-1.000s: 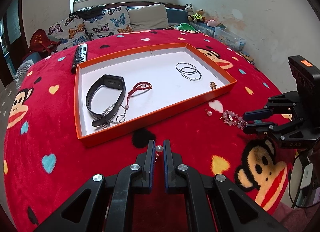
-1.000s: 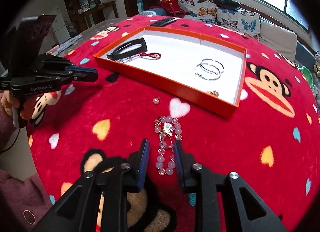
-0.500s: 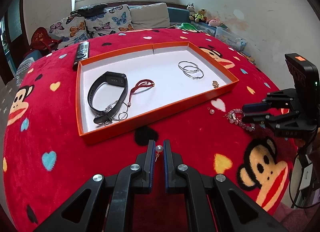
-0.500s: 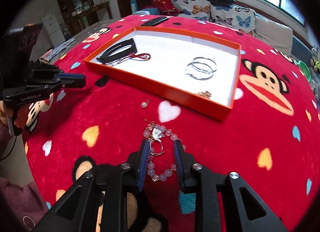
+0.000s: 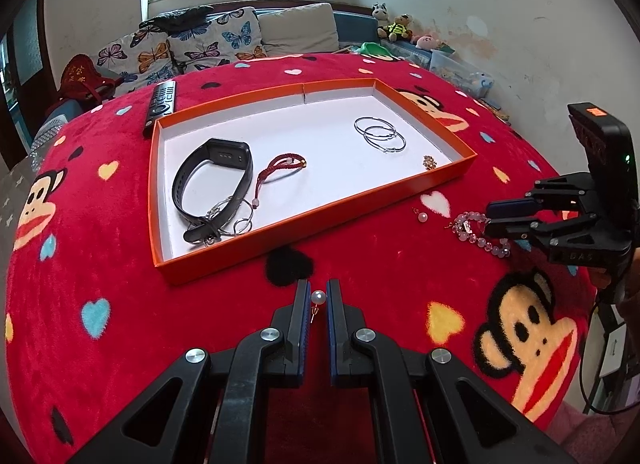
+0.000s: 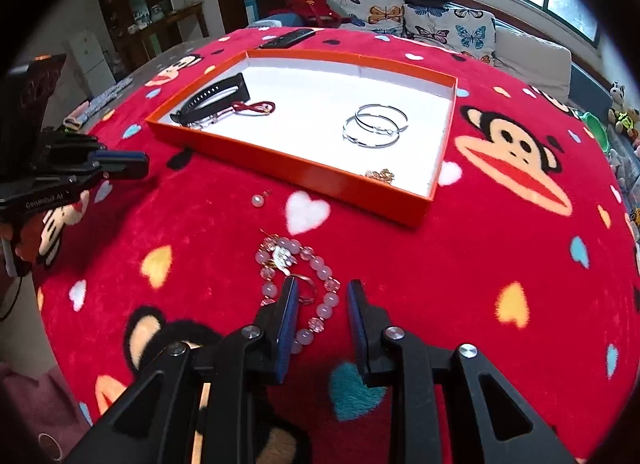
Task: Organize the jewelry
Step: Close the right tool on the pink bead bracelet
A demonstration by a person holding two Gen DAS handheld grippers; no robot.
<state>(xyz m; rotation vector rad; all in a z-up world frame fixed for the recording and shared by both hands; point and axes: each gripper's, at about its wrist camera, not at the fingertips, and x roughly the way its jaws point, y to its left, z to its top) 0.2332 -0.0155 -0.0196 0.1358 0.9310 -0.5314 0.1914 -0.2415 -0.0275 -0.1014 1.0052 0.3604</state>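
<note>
My left gripper point(image 5: 318, 296) is shut on a pearl earring point(image 5: 318, 297) and holds it just in front of the orange tray point(image 5: 224, 260). The tray holds a black watch band point(image 5: 216, 179), a red cord bracelet point(image 5: 280, 167), two silver hoops point(image 5: 380, 133) and a small gold piece point(image 5: 430, 162). My right gripper point(image 6: 322, 298) is open over a pink bead bracelet point(image 6: 320, 264) on the red blanket; its fingers straddle the beads. A second pearl earring point(image 6: 258, 199) lies loose near the tray.
A black remote point(image 5: 161, 103) lies behind the tray. The table has a red monkey-print blanket point(image 5: 100, 264). A sofa with butterfly cushions point(image 5: 200, 43) stands beyond the table. The left gripper shows in the right wrist view point(image 6: 124, 161).
My right gripper has moved forward along the bead bracelet and its fingers have opened wider. My left gripper still holds the pearl earring and has moved slightly towards the tray.
</note>
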